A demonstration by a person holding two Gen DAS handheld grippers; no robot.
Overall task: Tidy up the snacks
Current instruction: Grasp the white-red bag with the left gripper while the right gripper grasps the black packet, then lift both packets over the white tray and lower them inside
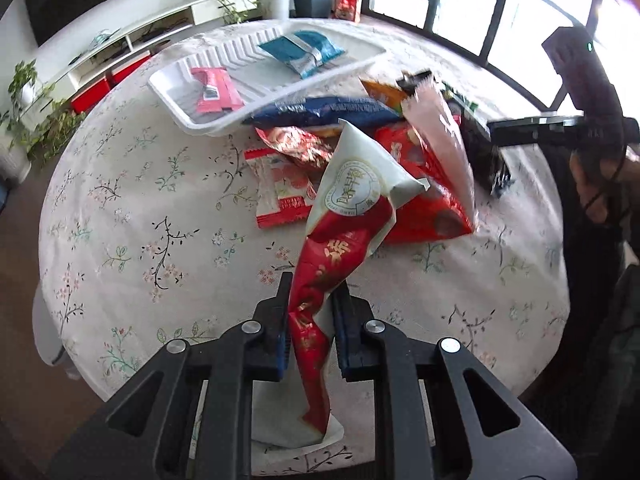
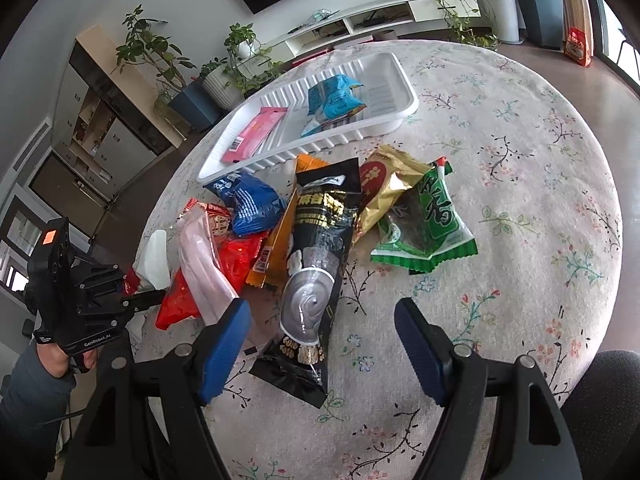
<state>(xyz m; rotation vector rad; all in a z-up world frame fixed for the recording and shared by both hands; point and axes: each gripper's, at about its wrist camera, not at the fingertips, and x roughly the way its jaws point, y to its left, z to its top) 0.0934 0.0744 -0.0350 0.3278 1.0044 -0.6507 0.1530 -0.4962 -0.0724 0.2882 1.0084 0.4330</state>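
Observation:
My left gripper (image 1: 310, 296) is shut on a red and white snack bag (image 1: 344, 216) and holds it above the table, near the snack pile. It also shows in the right wrist view (image 2: 144, 300) at the far left. My right gripper (image 2: 322, 320) is open over a black snack bag (image 2: 316, 264), which lies between its fingers on the table. A white tray (image 2: 400, 80) at the far side holds a pink packet (image 2: 256, 132) and a blue packet (image 2: 334, 98). The tray also shows in the left wrist view (image 1: 176, 108).
The pile holds a green bag (image 2: 428, 224), a gold bag (image 2: 388, 184), a dark blue bag (image 2: 250, 204), an orange packet (image 2: 280, 240) and red bags (image 2: 236, 256). The round table has a floral cloth (image 2: 520, 160). Plants and a low white shelf stand beyond.

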